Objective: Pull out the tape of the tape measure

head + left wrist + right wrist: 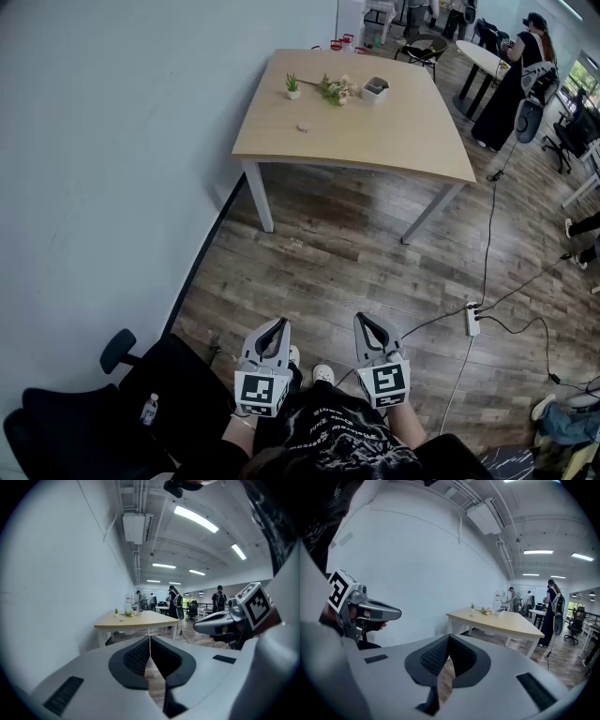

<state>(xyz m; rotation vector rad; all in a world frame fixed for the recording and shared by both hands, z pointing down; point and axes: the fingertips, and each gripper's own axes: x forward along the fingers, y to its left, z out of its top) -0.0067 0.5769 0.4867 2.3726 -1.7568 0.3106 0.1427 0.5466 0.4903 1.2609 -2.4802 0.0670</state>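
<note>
Head view puts you well short of the table (403, 131), with both tools held close to your body and pointing toward it. I judge this a carrying pose, since nothing is within reach. Your left gripper (278, 323) and right gripper (360, 318) each have jaws pressed together on nothing. A small round pale thing (304, 127) lies on the table near its left edge, beside the potted plant (292, 86). It may be the tape measure, but it is too small to tell.

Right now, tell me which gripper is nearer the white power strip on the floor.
Right. The right gripper sits left of the power strip; the left gripper is farther left, beyond it.
</note>
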